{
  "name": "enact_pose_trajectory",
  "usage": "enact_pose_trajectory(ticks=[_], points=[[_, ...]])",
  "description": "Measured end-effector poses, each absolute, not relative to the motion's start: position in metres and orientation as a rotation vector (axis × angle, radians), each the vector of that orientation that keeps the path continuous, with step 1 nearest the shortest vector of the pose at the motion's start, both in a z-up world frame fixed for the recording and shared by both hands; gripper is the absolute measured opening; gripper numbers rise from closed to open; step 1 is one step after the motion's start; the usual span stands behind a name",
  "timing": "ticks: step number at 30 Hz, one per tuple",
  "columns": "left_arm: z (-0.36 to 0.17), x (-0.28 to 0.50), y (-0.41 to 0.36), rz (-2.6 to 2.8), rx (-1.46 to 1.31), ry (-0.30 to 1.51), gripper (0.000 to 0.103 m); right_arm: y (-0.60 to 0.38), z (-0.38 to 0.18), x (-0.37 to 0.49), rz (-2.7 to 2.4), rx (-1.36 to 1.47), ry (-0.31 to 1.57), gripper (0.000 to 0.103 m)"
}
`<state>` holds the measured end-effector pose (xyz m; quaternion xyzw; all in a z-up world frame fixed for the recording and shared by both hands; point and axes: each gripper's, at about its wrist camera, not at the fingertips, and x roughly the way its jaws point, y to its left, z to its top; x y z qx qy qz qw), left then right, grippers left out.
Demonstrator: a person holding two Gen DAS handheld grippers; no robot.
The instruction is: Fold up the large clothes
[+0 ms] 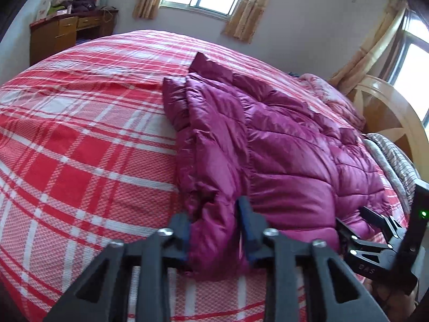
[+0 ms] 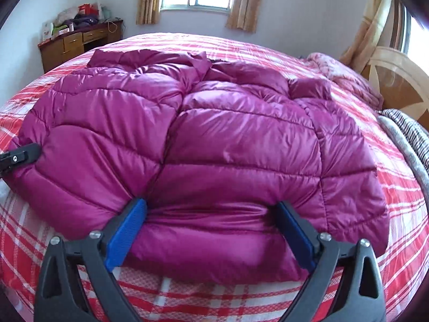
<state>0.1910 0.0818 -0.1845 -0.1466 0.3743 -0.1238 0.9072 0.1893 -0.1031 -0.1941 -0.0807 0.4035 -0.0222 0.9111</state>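
A magenta puffer coat lies spread on a red-plaid bed, filling the centre of the right wrist view and running up the right half of the left wrist view. The left gripper, at the bottom centre of its frame, has its fingers pinched on a fold of the coat's near edge, padding bunched between the blue pads. The right gripper, at the bottom centre of its own frame, stands with fingers spread wide either side of the near hem, pads at the fabric but not squeezing it. The coat's long axis appears to run from the near hem away toward the window wall, its far end — likely a collar or hood, though the crumpled fabric there makes that hard to read — pointing to the top of the frame. The step in hand looks like securing both near corners before a fold. To do it well, the right fingers should close on a full bite of hem, all layers together, level with the left grip — then both should lift evenly so the slick, puffy shell does not slide or twist.
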Motion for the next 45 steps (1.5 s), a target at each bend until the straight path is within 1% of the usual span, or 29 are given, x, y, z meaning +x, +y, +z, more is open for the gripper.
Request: enact_pose_trajectory(ticks=[1,2,4,5,7,8,9,11,13,18,19,20,21,23,24,29,36,42,45], points=[[-0.182,0.189,0.081,-0.263,-0.298,0.765,0.016,-0.105,-0.195,0.189,-0.041,-0.163,0.829,0.101],[-0.178,0.186,0.08,-0.272,-0.297,0.755,0.011,-0.106,-0.195,0.189,-0.038,-0.165,0.824,0.102],[-0.161,0.18,0.08,-0.296,-0.298,0.717,0.01,-0.106,-0.195,0.188,-0.032,-0.165,0.824,0.102],[-0.149,0.175,0.078,-0.31,-0.281,0.686,0.009,-0.106,-0.193,0.188,-0.019,-0.164,0.835,0.102],[-0.126,0.167,0.074,-0.342,-0.242,0.631,0.009,-0.114,-0.181,0.187,0.026,-0.146,0.859,0.098],[-0.112,0.162,0.07,-0.371,-0.231,0.599,0.009,-0.119,-0.171,0.184,0.051,-0.132,0.852,0.091],[-0.104,0.159,0.066,-0.388,-0.22,0.58,0.008,-0.122,-0.162,0.18,0.059,-0.127,0.833,0.087],[-0.083,0.154,0.051,-0.439,-0.188,0.544,0.008,-0.135,-0.139,0.167,0.048,-0.113,0.756,0.087],[-0.07,0.153,0.036,-0.479,-0.154,0.519,0.008,-0.152,-0.125,0.161,0.016,-0.094,0.722,0.088],[-0.043,0.159,-0.015,-0.587,-0.064,0.467,0.008,-0.208,-0.136,0.17,-0.142,-0.105,0.788,0.089],[-0.04,0.161,-0.024,-0.609,-0.049,0.458,0.008,-0.223,-0.14,0.173,-0.16,-0.086,0.81,0.088],[-0.037,0.163,-0.038,-0.629,-0.024,0.448,0.008,-0.235,-0.145,0.176,-0.171,-0.062,0.834,0.085],[-0.036,0.166,-0.048,-0.643,-0.007,0.445,0.008,-0.244,-0.149,0.175,-0.177,-0.041,0.851,0.078],[-0.037,0.173,-0.076,-0.699,0.025,0.457,0.008,-0.26,-0.159,0.176,-0.152,0.009,0.894,0.07],[-0.037,0.175,-0.085,-0.711,0.032,0.463,0.008,-0.265,-0.161,0.177,-0.132,0.042,0.906,0.068],[-0.057,0.196,-0.141,-0.786,0.049,0.559,0.008,-0.289,-0.171,0.171,-0.052,0.167,0.931,0.067],[-0.091,0.206,-0.188,-0.808,0.106,0.67,0.008,-0.302,-0.173,0.155,-0.007,0.223,0.908,0.062],[-0.113,0.209,-0.214,-0.819,0.15,0.707,0.009,-0.3,-0.175,0.157,0.007,0.236,0.899,0.061],[-0.117,0.208,-0.223,-0.804,0.183,0.699,0.012,-0.296,-0.175,0.157,-0.002,0.217,0.897,0.062]])
